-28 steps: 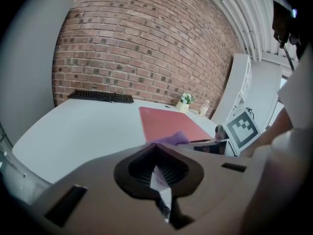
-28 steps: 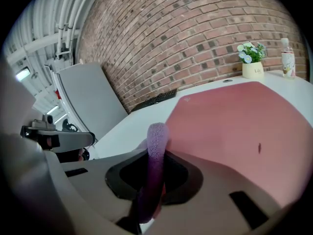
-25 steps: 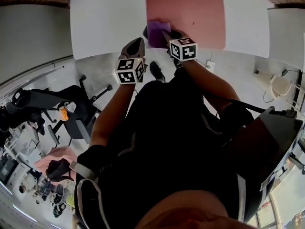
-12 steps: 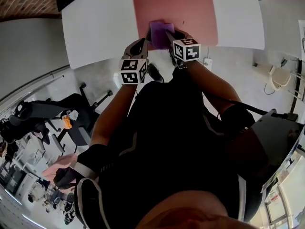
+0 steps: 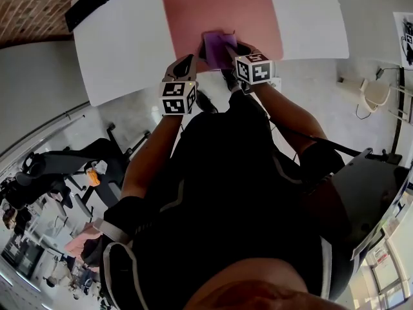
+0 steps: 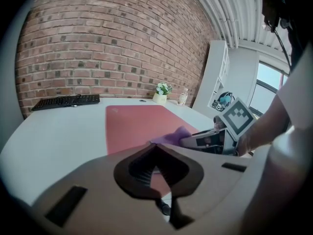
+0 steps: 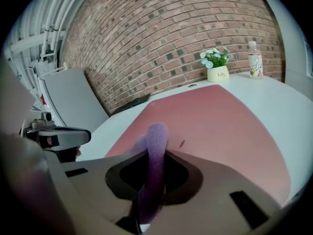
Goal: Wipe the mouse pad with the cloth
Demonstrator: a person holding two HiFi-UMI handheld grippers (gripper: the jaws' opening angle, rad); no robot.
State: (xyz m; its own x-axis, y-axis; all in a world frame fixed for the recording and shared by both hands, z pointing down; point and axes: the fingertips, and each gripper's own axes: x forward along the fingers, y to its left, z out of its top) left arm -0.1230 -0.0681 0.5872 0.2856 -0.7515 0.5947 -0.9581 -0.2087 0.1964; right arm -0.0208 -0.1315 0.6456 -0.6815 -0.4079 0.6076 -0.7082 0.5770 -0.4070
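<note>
keyboard (image 6: 66, 101) by brick wall (image 6: 98, 43) | potted flowers (image 7: 216, 67) beside bottle (image 7: 254, 60)

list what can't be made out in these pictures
Whether the cloth touches the mouse pad: the right gripper covers the contact in the head view, its own jaws in the right gripper view.
Print on the bottle: too small, right gripper view.
Keys of the keyboard: too far, left gripper view.

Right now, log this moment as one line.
right tool: shut on purple fleece cloth | near edge of pink rectangular mouse pad | left tool: shut, empty
</note>
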